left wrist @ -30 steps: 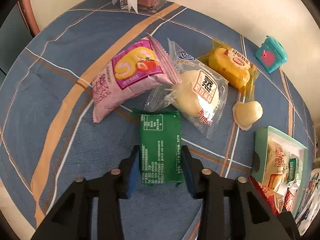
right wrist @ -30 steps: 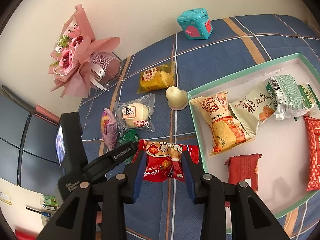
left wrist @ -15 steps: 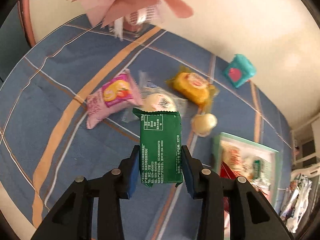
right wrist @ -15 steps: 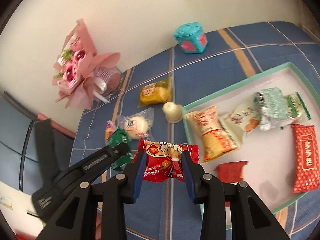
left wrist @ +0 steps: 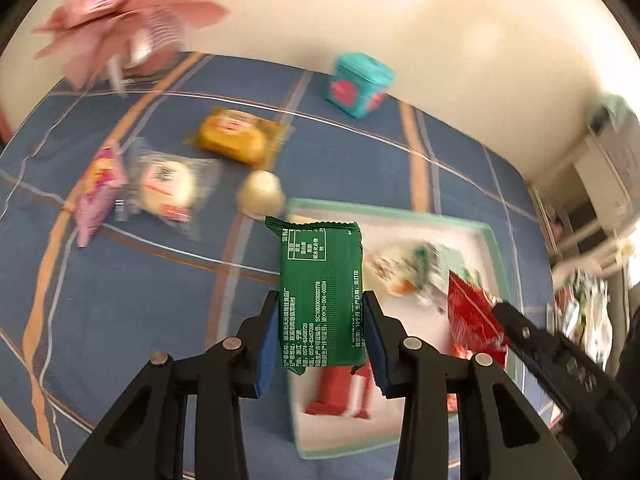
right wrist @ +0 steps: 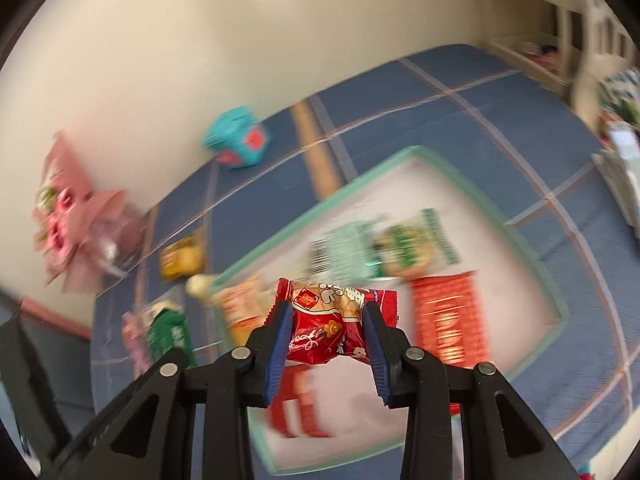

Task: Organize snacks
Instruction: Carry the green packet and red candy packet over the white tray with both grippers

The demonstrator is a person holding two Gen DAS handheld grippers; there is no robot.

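A: What do the two grippers carry?

B: The left gripper (left wrist: 320, 326) pinches a green snack packet (left wrist: 322, 296) between its fingers, held above the near left corner of a mint-rimmed tray (left wrist: 494, 248). The right gripper (right wrist: 326, 330) pinches a red snack packet (right wrist: 332, 326) over the same tray.

A: What lies around?

B: On the blue plaid tabletop (left wrist: 140, 300), left of the tray: a pink packet (left wrist: 98, 188), a clear-wrapped bun (left wrist: 166, 188), a yellow cake packet (left wrist: 236, 140) and a pale jelly cup (left wrist: 260, 194). Farther back stand a teal box (left wrist: 358, 84) and a pink bouquet (left wrist: 128, 12). Several blurred packets lie in the tray.
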